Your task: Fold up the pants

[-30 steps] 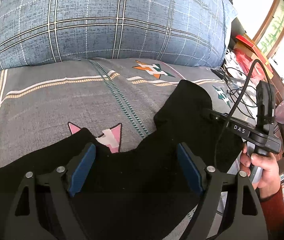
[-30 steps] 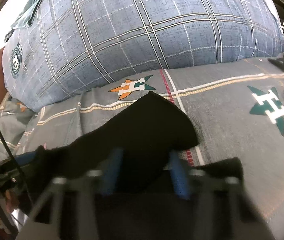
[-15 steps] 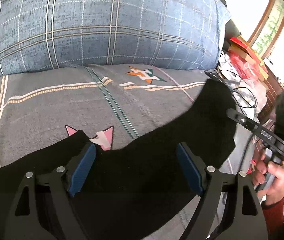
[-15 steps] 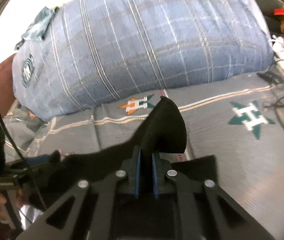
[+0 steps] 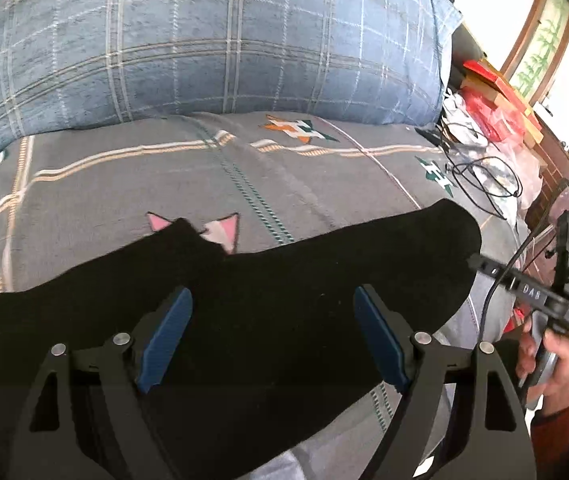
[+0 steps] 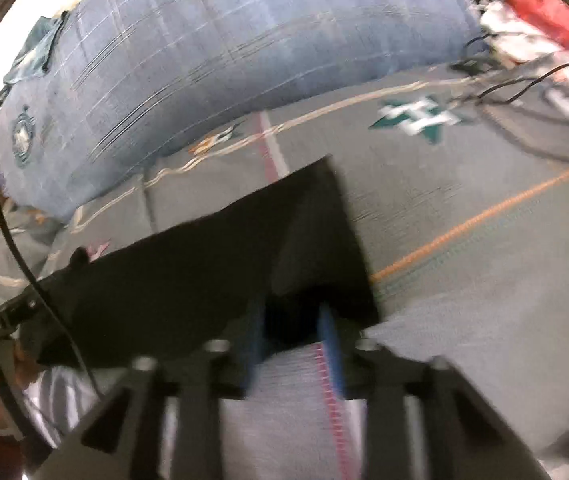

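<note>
Black pants (image 5: pixel 268 304) lie across the grey patterned bed sheet (image 5: pixel 164 184). My left gripper (image 5: pixel 272 332) is open, its blue pads (image 5: pixel 164 336) spread wide just above the pants. In the right wrist view, which is blurred, my right gripper (image 6: pixel 294 332) has its jaws partly apart around the near edge of a pant leg end (image 6: pixel 316 232). The pants (image 6: pixel 188 276) stretch leftward from there. The right gripper also shows in the left wrist view (image 5: pixel 480 264) at the leg's right end.
A big blue plaid quilt (image 5: pixel 204 40) lies along the back of the bed. Black cables (image 5: pixel 484 176) and red boxes (image 5: pixel 492 96) sit at the right edge. The person's hand (image 5: pixel 552 364) holds the right gripper's handle.
My right gripper pulled the pant leg rightward and laid it flatter. Its jaws, closed on the cloth half a second ago, now stand partly apart. My left gripper stayed open.
</note>
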